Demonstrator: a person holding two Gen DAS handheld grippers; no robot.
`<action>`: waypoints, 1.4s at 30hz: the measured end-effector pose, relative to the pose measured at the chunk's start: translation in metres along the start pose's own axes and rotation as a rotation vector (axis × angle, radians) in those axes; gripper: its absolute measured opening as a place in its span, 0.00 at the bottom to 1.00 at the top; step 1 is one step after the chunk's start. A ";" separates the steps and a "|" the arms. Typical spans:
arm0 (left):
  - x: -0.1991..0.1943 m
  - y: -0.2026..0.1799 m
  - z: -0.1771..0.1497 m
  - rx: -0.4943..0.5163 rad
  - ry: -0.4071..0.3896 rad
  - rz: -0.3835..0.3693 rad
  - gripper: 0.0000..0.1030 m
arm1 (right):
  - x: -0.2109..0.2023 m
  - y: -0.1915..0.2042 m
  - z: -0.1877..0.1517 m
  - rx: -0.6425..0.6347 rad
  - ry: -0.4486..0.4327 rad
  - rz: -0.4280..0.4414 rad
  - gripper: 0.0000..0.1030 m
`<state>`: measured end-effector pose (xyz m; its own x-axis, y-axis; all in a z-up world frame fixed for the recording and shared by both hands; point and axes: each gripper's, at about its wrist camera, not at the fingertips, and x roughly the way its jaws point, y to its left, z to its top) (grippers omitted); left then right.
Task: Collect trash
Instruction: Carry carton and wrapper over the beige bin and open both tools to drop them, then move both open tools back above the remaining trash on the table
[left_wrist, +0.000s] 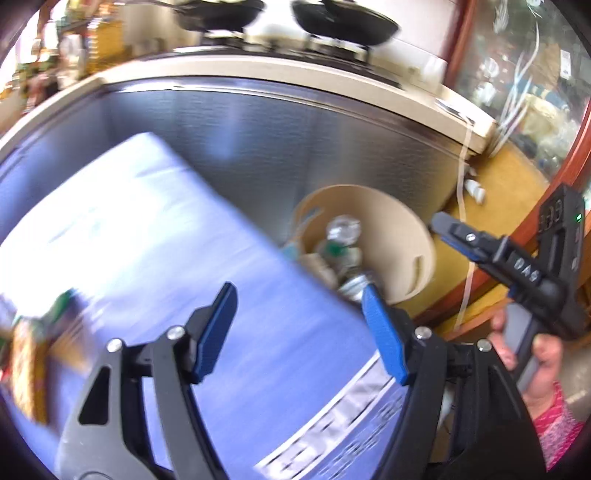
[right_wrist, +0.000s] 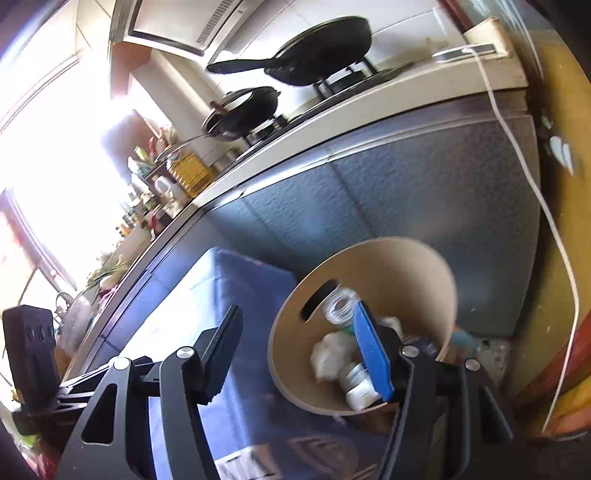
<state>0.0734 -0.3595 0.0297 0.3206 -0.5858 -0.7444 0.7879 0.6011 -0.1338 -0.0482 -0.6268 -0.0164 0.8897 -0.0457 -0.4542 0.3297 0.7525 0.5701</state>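
Trash (right_wrist: 334, 356) fills one bin (right_wrist: 413, 273), perhaps two bottles (right_wrist: 356, 386).

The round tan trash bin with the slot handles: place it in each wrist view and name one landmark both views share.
Left wrist view: the round tan trash bin sits right of centre, against the steel cabinet front, beyond the blue sheet.
Right wrist view: the bin sits lower centre-right, partly behind the right blue finger.
Shared landmark: the black frying pan on the stove above.

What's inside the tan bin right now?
In the tan bin I see a clear plastic bottle, crumpled white paper and a white bottle. The right gripper's blue finger covers the middle, and anything beneath the pile is hidden.
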 end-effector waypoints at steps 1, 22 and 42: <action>-0.008 0.007 -0.008 -0.007 -0.010 0.033 0.65 | 0.001 0.008 -0.005 -0.006 0.012 0.007 0.60; -0.143 0.157 -0.147 -0.316 -0.121 0.462 0.66 | 0.043 0.202 -0.124 -0.246 0.296 0.108 0.60; -0.173 0.219 -0.215 -0.494 -0.108 0.573 0.66 | 0.054 0.255 -0.173 -0.350 0.392 0.120 0.60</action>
<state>0.0773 -0.0092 -0.0116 0.6782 -0.1437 -0.7207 0.1639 0.9856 -0.0423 0.0289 -0.3235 -0.0142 0.7081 0.2520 -0.6596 0.0486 0.9146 0.4015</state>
